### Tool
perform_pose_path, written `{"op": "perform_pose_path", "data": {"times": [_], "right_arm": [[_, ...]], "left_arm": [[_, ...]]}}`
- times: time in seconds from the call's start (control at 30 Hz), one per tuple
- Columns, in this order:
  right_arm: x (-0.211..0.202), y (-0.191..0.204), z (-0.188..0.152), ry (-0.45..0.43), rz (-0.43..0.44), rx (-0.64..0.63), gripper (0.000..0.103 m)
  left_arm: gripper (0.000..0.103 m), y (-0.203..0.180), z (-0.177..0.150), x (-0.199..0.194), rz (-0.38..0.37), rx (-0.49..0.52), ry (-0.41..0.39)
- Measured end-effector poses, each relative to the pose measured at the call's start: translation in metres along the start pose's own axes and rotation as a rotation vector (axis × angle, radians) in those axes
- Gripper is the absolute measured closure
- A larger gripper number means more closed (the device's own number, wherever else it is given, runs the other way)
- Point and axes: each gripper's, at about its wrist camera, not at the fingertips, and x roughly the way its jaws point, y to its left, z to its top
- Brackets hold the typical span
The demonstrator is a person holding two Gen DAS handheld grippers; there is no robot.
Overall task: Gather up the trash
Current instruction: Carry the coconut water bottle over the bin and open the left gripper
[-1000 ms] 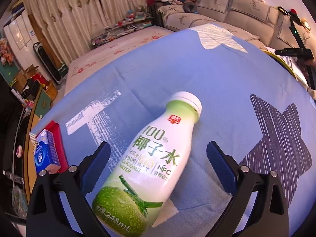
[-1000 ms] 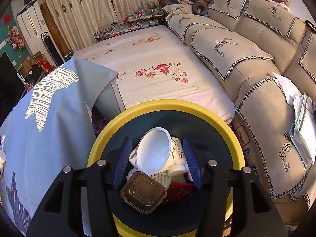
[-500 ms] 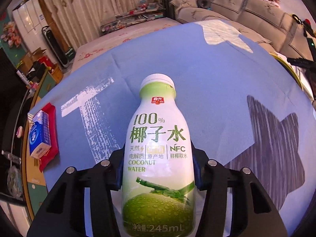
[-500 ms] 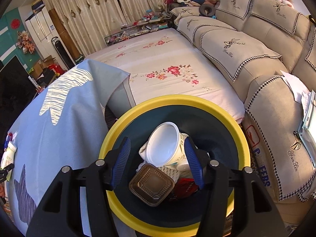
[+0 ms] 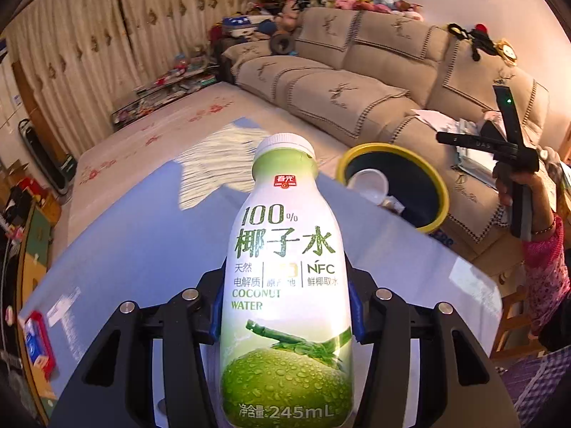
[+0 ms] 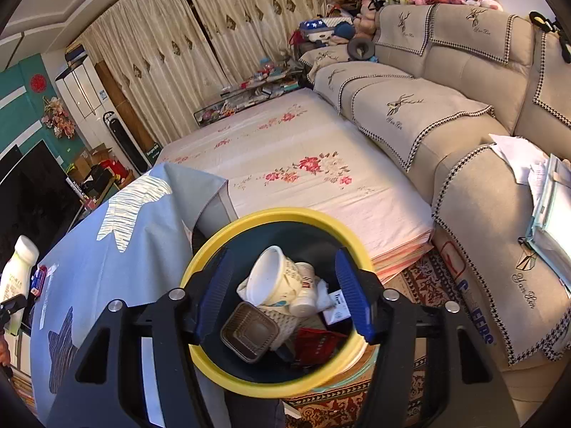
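The left gripper, its blue-padded jaws pressed against either side of a white plastic coconut-water bottle with a green label, held the bottle upright and clear of the blue cloth-covered table, white cap uppermost. Beyond the table's far edge stood the yellow-rimmed round dark bin, already holding a white paper cup, a brown foil tray and red wrappers. The right gripper hovered directly over that bin with its jaws spread wide and nothing between them. The step in hand appeared to be the carry: the bottle was lifted and had yet to reach the bin. The next move would call for swinging the bottle across the table's edge until it hung above the bin's mouth, with the right gripper drawn aside to leave room, then opening the jaws to drop it. A beige sofa and a floral-sheeted bed lay behind.
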Motion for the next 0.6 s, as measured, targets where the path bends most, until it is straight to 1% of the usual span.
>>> {"op": "perform_pose_path", "data": {"times": [0.07,0.13,0.17,0.3,0.47,0.53,0.6], "right_arm": [[-0.01,-0.009,-0.001,-0.017,-0.006,0.005,0.043],[-0.019,-0.019,-0.004,-0.029,-0.016,0.008,0.042],[-0.026,-0.027,-0.005,-0.04,-0.029,0.01,0.042],[-0.044,-0.052,-0.011,-0.068,-0.071,0.027,0.04],[-0.055,-0.075,-0.021,-0.082,-0.1,0.062,0.038],[-0.054,-0.08,-0.024,-0.079,-0.098,0.072,0.038],[-0.053,-0.082,-0.028,-0.075,-0.095,0.079,0.038]], "left_arm": [[0.052,-0.028,0.021,0.02,-0.058,0.032,0.018],[0.052,-0.055,0.037,0.041,-0.077,0.083,0.033],[0.052,-0.073,0.048,0.058,-0.093,0.116,0.049],[0.052,-0.12,0.068,0.111,-0.156,0.159,0.134],[0.052,-0.17,0.084,0.179,-0.199,0.189,0.254],[0.052,-0.188,0.087,0.201,-0.199,0.211,0.277],[0.052,-0.195,0.086,0.214,-0.179,0.223,0.276]]}}
